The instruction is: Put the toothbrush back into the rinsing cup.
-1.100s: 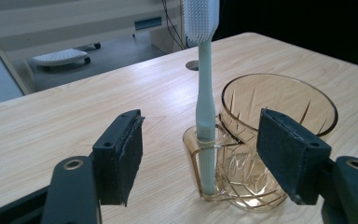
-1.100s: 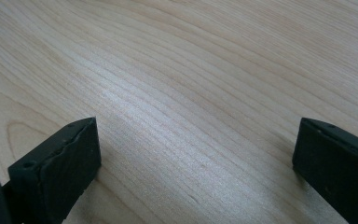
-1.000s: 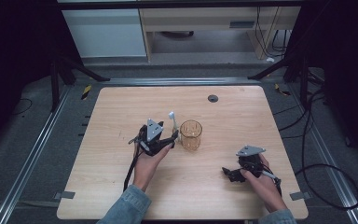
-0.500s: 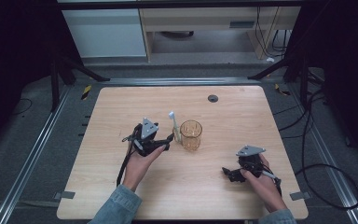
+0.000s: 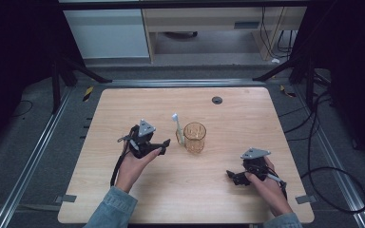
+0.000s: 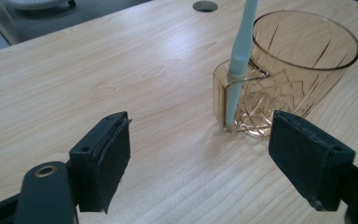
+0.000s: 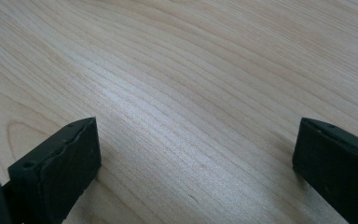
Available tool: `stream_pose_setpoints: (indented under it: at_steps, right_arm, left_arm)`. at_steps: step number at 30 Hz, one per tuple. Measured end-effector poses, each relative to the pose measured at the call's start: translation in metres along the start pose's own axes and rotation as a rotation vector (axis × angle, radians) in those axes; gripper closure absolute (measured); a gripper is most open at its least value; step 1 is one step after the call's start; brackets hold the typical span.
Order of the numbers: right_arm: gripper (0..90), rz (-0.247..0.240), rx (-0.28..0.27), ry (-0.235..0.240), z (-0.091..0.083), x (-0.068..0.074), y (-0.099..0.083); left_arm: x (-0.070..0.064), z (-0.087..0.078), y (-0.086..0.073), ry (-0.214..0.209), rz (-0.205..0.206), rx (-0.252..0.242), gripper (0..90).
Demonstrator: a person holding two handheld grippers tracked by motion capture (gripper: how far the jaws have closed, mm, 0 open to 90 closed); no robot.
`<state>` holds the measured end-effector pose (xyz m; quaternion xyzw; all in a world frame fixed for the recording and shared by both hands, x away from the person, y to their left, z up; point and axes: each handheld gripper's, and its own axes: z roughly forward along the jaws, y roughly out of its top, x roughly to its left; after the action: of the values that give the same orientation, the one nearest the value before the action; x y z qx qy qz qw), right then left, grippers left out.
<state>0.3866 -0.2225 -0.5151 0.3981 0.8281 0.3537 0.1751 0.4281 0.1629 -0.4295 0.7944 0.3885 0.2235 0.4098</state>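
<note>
An amber cut-glass tumbler (image 5: 194,137) (image 6: 303,65) stands upright near the middle of the wooden table (image 5: 247,123). A pale toothbrush (image 5: 177,127) (image 6: 240,56) stands upright in a small holder on the tumbler's left side, head up. My left gripper (image 5: 164,145) (image 6: 200,158) is open a short way left of the toothbrush, apart from it, with nothing between its pads. My right gripper (image 5: 233,176) (image 7: 196,163) rests open low over bare wood at the front right, pointing left.
A dark round cable hole (image 5: 217,99) (image 6: 205,5) lies in the table's far side. Black stand legs, cables and a white cabinet (image 5: 109,33) are on the floor beyond the table. Metal rails run along both sides.
My left gripper has drawn back to the left, away from the toothbrush and tumbler, which stay upright. The right gripper has not moved.
</note>
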Motion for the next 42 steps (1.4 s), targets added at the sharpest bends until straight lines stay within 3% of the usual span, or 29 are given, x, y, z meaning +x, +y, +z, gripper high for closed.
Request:
stream_pose_setpoints:
  at_steps: [3, 16, 32, 42]
  right_arm:
    - [1.2, 0.001, 0.0, 0.002, 0.0, 0.0, 0.0]
    - [1.2, 0.0, 0.0, 0.0, 0.0, 0.0, 0.0]
    - [1.2, 0.001, 0.0, 0.001, 0.0, 0.0, 0.0]
    - [1.2, 0.0, 0.0, 0.0, 0.0, 0.0, 0.0]
  left_arm:
    - [0.003, -0.001, 0.0, -0.008, 0.001, 0.024, 18.2]
    - [0.022, -0.003, -0.007, 0.03, -0.015, 0.173, 10.7]
    - [0.061, -0.014, -0.02, 0.106, -0.088, 0.181, 10.0]
    - [0.079, -0.014, -0.033, 0.129, -0.116, 0.22, 10.0]
